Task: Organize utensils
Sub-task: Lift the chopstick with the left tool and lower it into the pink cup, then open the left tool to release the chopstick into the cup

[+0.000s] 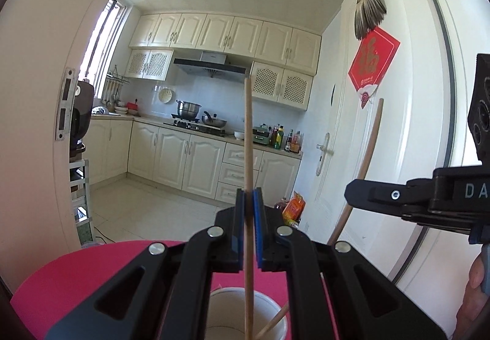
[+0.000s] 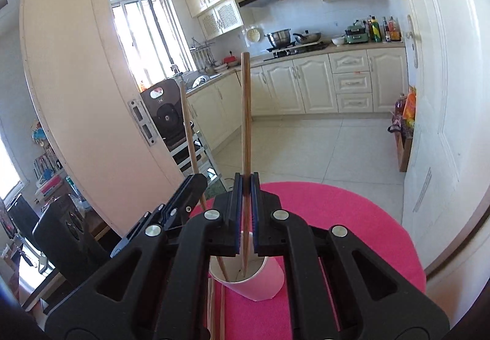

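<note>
Two hand-held grippers above a round pink desk (image 2: 352, 217), each carrying one chopstick upright over a paper cup (image 2: 260, 282). The left gripper (image 1: 249, 211) has its jaws closed on a pale chopstick (image 1: 248, 132), whose lower end reaches down into the mouth of the cup. The right gripper (image 2: 246, 202) has its jaws likewise closed on a darker chopstick (image 2: 246, 113), its lower end inside the cup. A further stick (image 2: 223, 269) already leans against the cup's inner wall, so at least one utensil appears sorted. More chopsticks (image 2: 211, 306) lie on the desk just beside the cup and remain to be collected; the two held sticks are judged close to release but not yet let go. How many loose sticks remain cannot be counted, since the right gripper's body covers most of them. The cup's base, and whether either held tip touches its bottom, are hidden. A fingertip of the person is cut off at the left view's right edge.
</note>
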{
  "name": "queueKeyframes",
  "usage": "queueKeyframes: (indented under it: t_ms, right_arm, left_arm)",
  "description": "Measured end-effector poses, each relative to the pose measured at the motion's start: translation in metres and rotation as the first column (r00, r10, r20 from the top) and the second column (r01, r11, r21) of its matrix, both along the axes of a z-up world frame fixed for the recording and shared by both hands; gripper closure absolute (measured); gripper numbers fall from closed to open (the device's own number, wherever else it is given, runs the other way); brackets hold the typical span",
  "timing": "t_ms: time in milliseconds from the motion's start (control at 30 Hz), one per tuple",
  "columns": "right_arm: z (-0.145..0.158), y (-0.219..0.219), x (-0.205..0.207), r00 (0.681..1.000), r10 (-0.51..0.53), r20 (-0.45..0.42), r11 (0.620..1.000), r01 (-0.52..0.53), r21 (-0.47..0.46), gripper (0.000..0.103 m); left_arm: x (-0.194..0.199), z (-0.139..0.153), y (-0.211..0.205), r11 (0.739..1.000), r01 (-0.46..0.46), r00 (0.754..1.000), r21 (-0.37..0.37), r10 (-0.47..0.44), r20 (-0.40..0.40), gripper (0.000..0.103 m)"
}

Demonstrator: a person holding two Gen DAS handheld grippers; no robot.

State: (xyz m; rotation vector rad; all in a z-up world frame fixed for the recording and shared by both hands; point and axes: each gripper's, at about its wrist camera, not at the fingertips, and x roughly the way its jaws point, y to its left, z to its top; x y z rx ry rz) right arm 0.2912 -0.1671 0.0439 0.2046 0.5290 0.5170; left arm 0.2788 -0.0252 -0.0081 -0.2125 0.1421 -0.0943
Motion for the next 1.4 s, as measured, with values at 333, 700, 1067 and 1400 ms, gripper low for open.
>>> queueKeyframes:
  t_ms: [333, 700, 1067, 1400]
  right_arm:
    - [-0.017, 0.009, 0.003, 0.999, -0.002, -0.038, 1.000, 0.001, -0.005, 0.097]
    - [-0.030, 0.014, -0.002, 0.998, -0.016, -0.055, 1.000, 0.016, 0.001, 0.097]
    - [-0.033, 0.018, -0.009, 0.998, -0.018, -0.055, 1.000, 0.018, 0.002, 0.097]
    - [-0.030, 0.017, -0.020, 0.998, -0.044, -0.048, 0.999, 0.043, -0.005, 0.073]
  left_arm:
    - [-0.010, -0.010, 0.013, 0.999, 0.019, 0.998, 0.037, -0.017, -0.055, 0.097]
    - [-0.024, -0.009, 0.012, 0.996, 0.020, 0.996, 0.088, -0.013, -0.089, 0.081]
    - [-0.040, -0.002, 0.025, 0.998, 0.011, 0.996, 0.068, -0.004, -0.093, 0.070]
    - [-0.056, 0.007, 0.032, 0.998, 0.004, 0.993, 0.067, 0.004, -0.116, 0.064]
